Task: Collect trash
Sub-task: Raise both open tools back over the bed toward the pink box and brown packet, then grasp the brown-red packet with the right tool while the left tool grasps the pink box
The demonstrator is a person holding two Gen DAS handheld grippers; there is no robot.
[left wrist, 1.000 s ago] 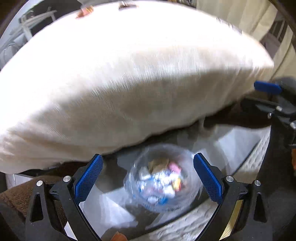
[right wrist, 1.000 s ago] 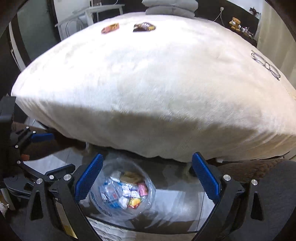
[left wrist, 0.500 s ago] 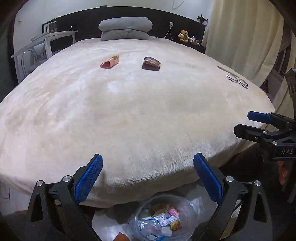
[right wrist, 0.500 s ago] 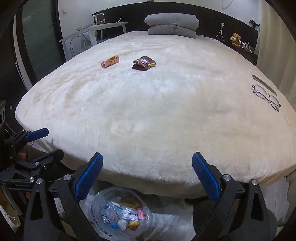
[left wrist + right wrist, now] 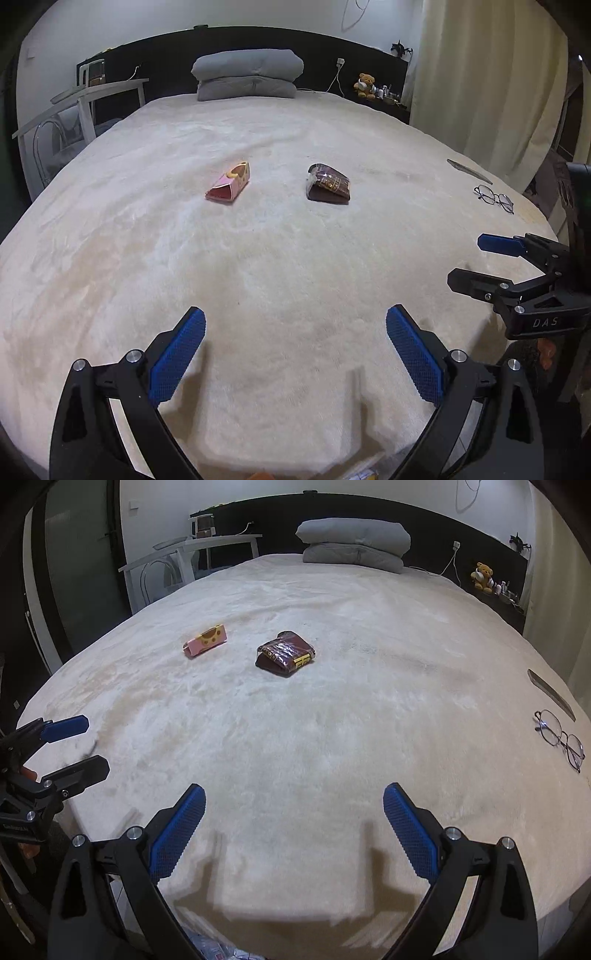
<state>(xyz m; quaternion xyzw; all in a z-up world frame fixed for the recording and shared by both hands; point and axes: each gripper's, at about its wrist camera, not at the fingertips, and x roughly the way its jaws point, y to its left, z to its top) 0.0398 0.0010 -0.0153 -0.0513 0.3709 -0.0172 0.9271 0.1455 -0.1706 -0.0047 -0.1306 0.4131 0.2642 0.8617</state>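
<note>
Both my grippers, left [image 5: 293,354] and right [image 5: 293,832], spread and empty; pink box [image 5: 229,182] and brown wrapper [image 5: 328,184] lie far ahead, mid-bed [image 5: 280,266], box leftward.

Carton [image 5: 229,183] left of wrapper [image 5: 328,184]

Dim, warm indoor light from above and behind, throwing soft claw shadows onto the near edge of the bed [image 5: 295,258]. Sharp throughout, no motion blur or glare. Strong fisheye bending, with dark vignetting at the corners of both views.
</note>
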